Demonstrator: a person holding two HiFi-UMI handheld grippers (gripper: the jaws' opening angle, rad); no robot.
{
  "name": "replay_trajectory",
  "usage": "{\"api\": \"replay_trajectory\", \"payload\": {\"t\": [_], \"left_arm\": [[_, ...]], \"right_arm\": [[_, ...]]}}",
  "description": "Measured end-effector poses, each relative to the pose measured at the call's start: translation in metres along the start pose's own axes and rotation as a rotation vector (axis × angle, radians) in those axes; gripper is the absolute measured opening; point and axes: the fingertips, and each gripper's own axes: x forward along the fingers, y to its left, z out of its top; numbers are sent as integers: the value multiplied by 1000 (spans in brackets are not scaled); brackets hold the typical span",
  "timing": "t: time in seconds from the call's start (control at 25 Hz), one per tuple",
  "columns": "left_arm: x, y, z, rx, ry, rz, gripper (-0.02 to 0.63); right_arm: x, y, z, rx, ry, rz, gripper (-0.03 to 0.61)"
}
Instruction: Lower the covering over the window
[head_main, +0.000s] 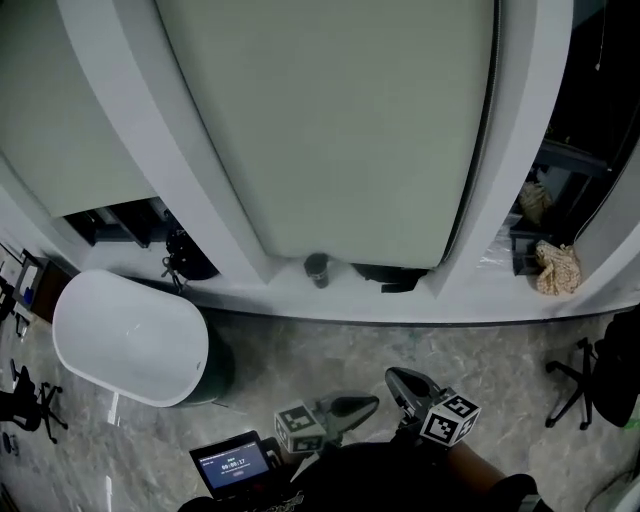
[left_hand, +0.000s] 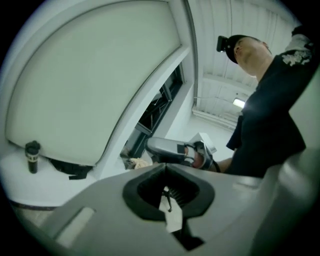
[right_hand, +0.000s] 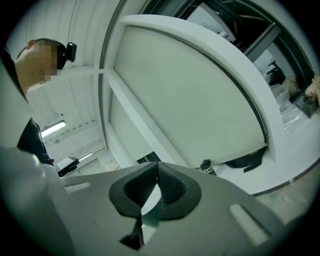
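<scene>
Firstly, window frame: one white frame (head_main: 130, 150) with broad sloping bars, splitting the wall into three bays in the head view.
Coverings: two pale blinds. The central covering (head_main: 330, 120) hangs almost to the sill, with a dark sliver showing under its right corner. The second blind (head_main: 60, 120), in the left bay, ends higher, above a dark opening.
Container: one white oval container (head_main: 130, 335) with a dark base, standing on the floor below the left bay.
Chairs: two black office chairs, one at the left edge (head_main: 25, 405), one at the right (head_main: 578, 385).
Grippers: two, low in the head view, side by side and well apart from the window. The left gripper (head_main: 368, 404) has its jaws pressed together on nothing. The right gripper (head_main: 402, 378) is likewise closed and empty.
Screen: one small lit screen (head_main: 232, 462) at the bottom edge.
Bundles: two beige crumpled bundles (head_main: 558, 268) in the right bay.
Bottle: one small dark bottle (head_main: 316, 268), upright on the sill just below the central covering's lower edge.
Surface: white sill (head_main: 250, 297) running along under all the bays.
Room: grey marbled floor (head_main: 320, 360). The gripper views show a white ribbed ceiling with a strip light (right_hand: 52, 127).
</scene>
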Motion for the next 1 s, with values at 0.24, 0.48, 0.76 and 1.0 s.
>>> {"api": "replay_trajectory", "payload": {"t": [0.24,0.48,0.76,1.0], "left_arm": [[-24,-45,-18,-37,14,-72,-5],[-28,-84,-25,-25,-9,-95,-4],[-11,-160,-56,-18,5,-104,-5],[-2,-221,-111,136,131,37,-2]], "right_arm": [[-20,49,-28,-15,0,15,8],[-40,99,-26,-23,-30,155,8],[-112,139,-50,-48,-36,192,8],[-180,153,-84,-12,-72,118,8]]}}
